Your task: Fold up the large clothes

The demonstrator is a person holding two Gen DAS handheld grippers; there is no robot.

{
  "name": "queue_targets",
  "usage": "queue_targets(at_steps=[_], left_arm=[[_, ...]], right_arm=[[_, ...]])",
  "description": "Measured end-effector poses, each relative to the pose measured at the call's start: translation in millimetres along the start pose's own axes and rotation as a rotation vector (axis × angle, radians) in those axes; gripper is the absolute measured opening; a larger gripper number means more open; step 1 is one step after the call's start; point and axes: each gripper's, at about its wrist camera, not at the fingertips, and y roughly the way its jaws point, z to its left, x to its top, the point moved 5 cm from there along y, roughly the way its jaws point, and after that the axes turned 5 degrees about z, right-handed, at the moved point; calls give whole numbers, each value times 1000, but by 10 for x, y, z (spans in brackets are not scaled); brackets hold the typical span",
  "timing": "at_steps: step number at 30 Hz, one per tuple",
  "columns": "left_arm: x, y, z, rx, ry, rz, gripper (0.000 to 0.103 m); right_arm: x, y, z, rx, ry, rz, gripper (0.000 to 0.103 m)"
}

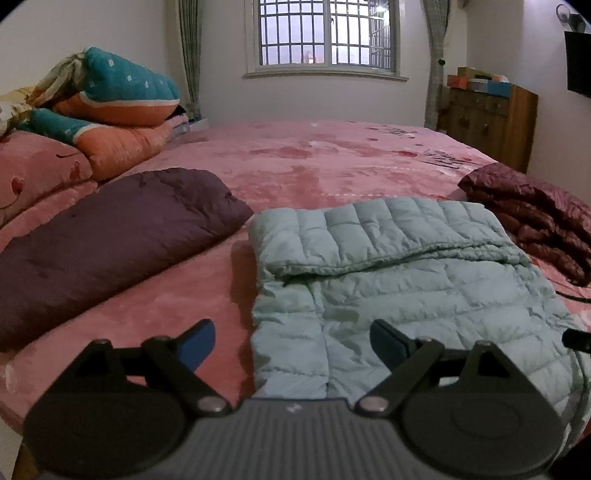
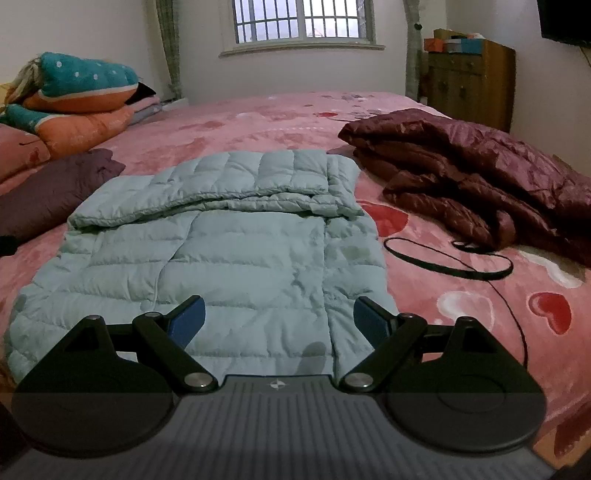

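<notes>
A pale mint quilted down jacket [image 1: 406, 273] lies flat on the pink bed, its far part folded over toward me with a sleeve across it. It also shows in the right wrist view [image 2: 229, 251]. My left gripper [image 1: 291, 343] is open and empty, above the jacket's near left edge. My right gripper [image 2: 279, 321] is open and empty, above the jacket's near right part. A dark purple folded garment [image 1: 103, 243] lies left of the jacket. A crumpled maroon down jacket [image 2: 476, 177] lies to its right.
The pink blanket with hearts [image 2: 480, 306] covers the bed. A thin black cord [image 2: 461, 271] loops on it right of the mint jacket. Teal and orange bedding [image 1: 118, 110] is stacked at far left. A wooden cabinet [image 1: 491, 122] stands at far right under a window [image 1: 325, 33].
</notes>
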Motion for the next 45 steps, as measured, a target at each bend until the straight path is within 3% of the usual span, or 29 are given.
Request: queue_targets(at_steps=[11,17,23,33,37,45], left_arm=[[-153,70,79,28,24,34,92],[-266,171,115,33,33,74,92],[-404,351,237,-23,-1,152,96],[-567,549,565,-176,-193,239,96],[-635,619,537,-215,-175,280,96],[-723,684,433,-276,-137,322,96]], right_arm=[[-115,-30,-287,2,127,102,103],[-229,101,-491,15,211,247,103],[-323,226,-489,69,208,342,103],[-375,280,-679,155,315,397,103],[-373,302,-765,183,337,407,103],[-389,241,-1001,150,399,381,103]])
